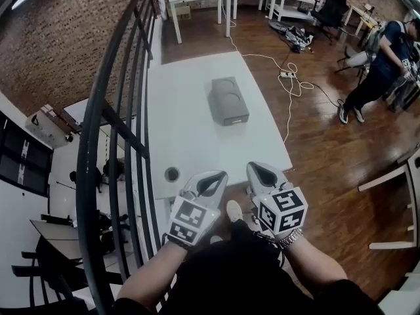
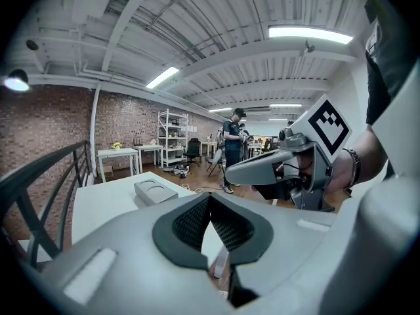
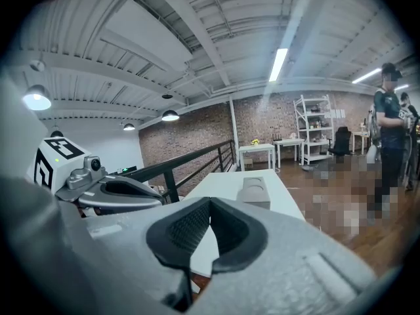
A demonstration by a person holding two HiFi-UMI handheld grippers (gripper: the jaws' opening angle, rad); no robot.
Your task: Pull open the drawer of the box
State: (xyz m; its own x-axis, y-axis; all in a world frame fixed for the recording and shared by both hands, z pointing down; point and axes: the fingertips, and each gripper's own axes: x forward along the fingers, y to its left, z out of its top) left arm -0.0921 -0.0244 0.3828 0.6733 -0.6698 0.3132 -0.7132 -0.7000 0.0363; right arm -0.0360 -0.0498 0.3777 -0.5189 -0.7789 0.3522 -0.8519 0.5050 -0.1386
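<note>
Shut tip to tip on the left gripper (image 2: pixel 210 196), with nothing between the ribbed fingers (image 2: pixel 191 224). Likewise closed on empty air at the right gripper (image 3: pixel 210 201). Held side by side and low, at the near edge of the white desk (image 1: pixel 190 143), just beside a small round hole (image 1: pixel 172 174) in its top.

Farther out, near the middle of the desk and well apart from both grippers: the grey box (image 1: pixel 229 101), lying flat, with two round recesses in its lid. No sign of the drawer (image 1: pixel 236 119) drawn out; flush with the near end of the box, as far as can be told.

Judging from that, nothing done yet beyond coming up to the desk. Left to do: reaching across to the box, parting the fingers, taking hold of the drawer front, probably steadying the box with the other gripper, then pulling toward the near edge.
</note>
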